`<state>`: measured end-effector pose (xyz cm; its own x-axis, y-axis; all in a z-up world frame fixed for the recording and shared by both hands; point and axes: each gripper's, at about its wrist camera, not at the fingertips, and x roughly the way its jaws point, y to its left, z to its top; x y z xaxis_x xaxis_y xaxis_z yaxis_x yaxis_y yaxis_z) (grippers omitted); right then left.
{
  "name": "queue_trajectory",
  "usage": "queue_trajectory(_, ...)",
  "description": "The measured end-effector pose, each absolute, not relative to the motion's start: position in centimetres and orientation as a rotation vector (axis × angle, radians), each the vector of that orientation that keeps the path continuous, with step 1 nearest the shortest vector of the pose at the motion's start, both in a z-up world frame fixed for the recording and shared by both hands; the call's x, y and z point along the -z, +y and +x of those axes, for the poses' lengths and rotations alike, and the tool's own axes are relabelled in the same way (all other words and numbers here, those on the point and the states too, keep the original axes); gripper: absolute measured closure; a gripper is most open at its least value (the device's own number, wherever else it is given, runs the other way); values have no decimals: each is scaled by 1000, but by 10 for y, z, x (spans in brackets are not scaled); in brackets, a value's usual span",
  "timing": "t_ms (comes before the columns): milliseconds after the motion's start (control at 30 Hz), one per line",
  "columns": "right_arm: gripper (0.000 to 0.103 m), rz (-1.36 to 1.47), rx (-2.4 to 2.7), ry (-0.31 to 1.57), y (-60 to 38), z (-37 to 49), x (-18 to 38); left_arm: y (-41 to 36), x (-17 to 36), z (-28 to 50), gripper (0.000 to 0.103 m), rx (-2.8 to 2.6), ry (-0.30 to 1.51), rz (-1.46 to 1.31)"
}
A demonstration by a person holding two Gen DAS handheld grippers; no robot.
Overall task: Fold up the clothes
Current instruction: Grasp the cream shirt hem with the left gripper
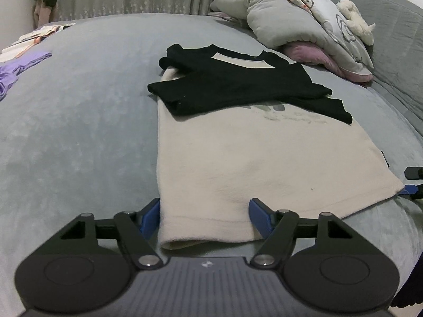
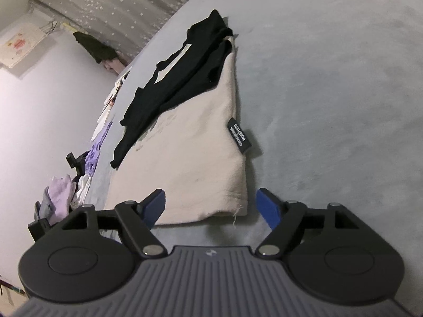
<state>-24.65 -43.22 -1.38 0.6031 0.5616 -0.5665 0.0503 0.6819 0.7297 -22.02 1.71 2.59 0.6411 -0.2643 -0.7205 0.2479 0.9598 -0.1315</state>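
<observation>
Cream cotton T-shirt with black sleeves lay flat on grey plush bed cover, sleeves folded in across the chest, hem nearest both cameras. Black woven label stuck out from its side seam.

Left gripper sat at the hem's left corner, blue pads standing apart on either side of the cloth, not pinching it. Right gripper sat at the hem's right corner, likewise spread wide around the corner, nothing clamped.

Grey quilt and pillows were heaped at the bed's far end; lilac garments lay well apart at the bed's edge.
</observation>
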Motion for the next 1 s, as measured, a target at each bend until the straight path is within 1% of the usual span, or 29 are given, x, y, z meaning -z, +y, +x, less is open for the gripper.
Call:
queue_trajectory(133,22,804,-341,878,-431,-245,15,16,-26,-220,33,290,828,-20)
queue_trajectory(200,23,808,-344,866,-431,-245,16,15,-28,-220,42,295,831,-18)
queue_trajectory(267,23,818,-346,858,-431,-245,17,15,-30,-222,60,302,833,-26)
queue_trajectory(367,24,810,-349,850,-430,-246,17,17,-32,-222,69,310,841,-47)
queue_trajectory(467,24,840,-355,845,-433,-249,17,25,-35,-222,75,322,859,-102)
queue_trajectory(600,25,911,-360,840,-440,-250,22,34,-35,-221,75,343,878,-175)
queue_trajectory(667,24,873,-357,842,-435,-250,21,36,-33,-218,76,344,889,-202)
queue_trajectory(700,24,857,-355,842,-433,-249,20,38,-33,-217,79,345,895,-218)
queue_trajectory(733,25,849,-353,841,-432,-249,20,38,-33,-216,86,344,899,-221)
queue_trajectory(767,31,842,-346,840,-432,-249,20,39,-34,-216,89,346,900,-222)
queue_trajectory(800,38,834,-330,841,-433,-249,20,39,-34,-216,90,350,901,-227)
queue_trajectory(833,57,828,-310,844,-434,-249,20,40,-34,-216,90,353,902,-231)
queue_trajectory(867,84,815,-271,854,-435,-250,22,40,-33,-216,90,353,901,-230)
queue_trajectory(900,91,797,-244,862,-436,-250,23,40,-33,-216,90,354,900,-229)
queue_trajectory(1000,91,751,-243,861,-433,-252,22,42,-32,-217,90,353,901,-244)
